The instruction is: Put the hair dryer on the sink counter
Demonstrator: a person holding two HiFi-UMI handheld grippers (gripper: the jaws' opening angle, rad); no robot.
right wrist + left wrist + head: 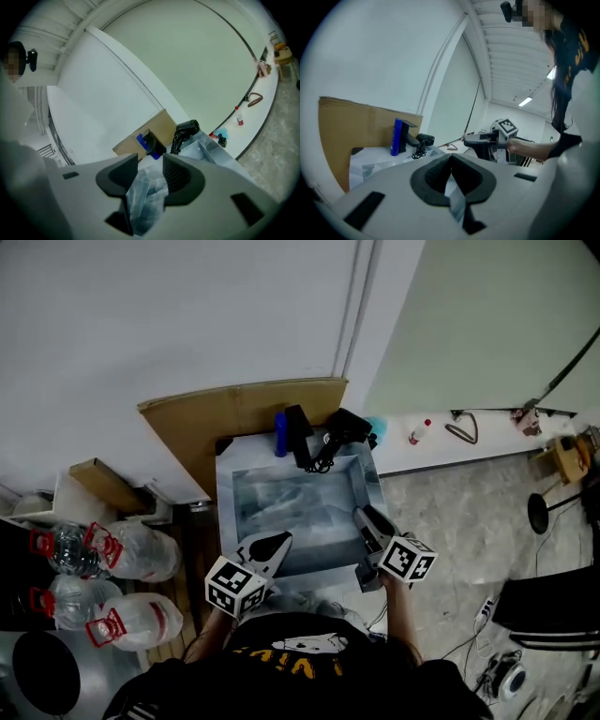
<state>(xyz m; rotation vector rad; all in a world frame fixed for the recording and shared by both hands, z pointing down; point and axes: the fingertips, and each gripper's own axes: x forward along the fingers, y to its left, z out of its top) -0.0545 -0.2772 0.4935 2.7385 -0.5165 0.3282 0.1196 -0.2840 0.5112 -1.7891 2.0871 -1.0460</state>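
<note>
Above the near rim of the sink, the left gripper [277, 542] hangs with its jaws clenched tip to tip and nothing caught between them. Just across from it, over the sink's [226, 514] near right corner, the right gripper [362, 515] has its jaws released, standing apart; through the gap only the crinkled clear film that lines the basin shows, and the pads press on nothing. Both grippers point toward the far wall, each held in one of the person's hands.

Well beyond them, the hair dryer [347, 426] lies on the ledge at the back right corner of the sink, touched by neither gripper, with its black cord [322, 461] bunched just in front of it at the basin's edge. Left of the dryer a black stand [298, 434] and a blue bottle [280, 435] stand side by side on the same back ledge. Behind these a cardboard sheet [217, 420] leans on the white wall. Off to the left, clear water jugs [131, 551] with red handles sit on the floor.
</note>
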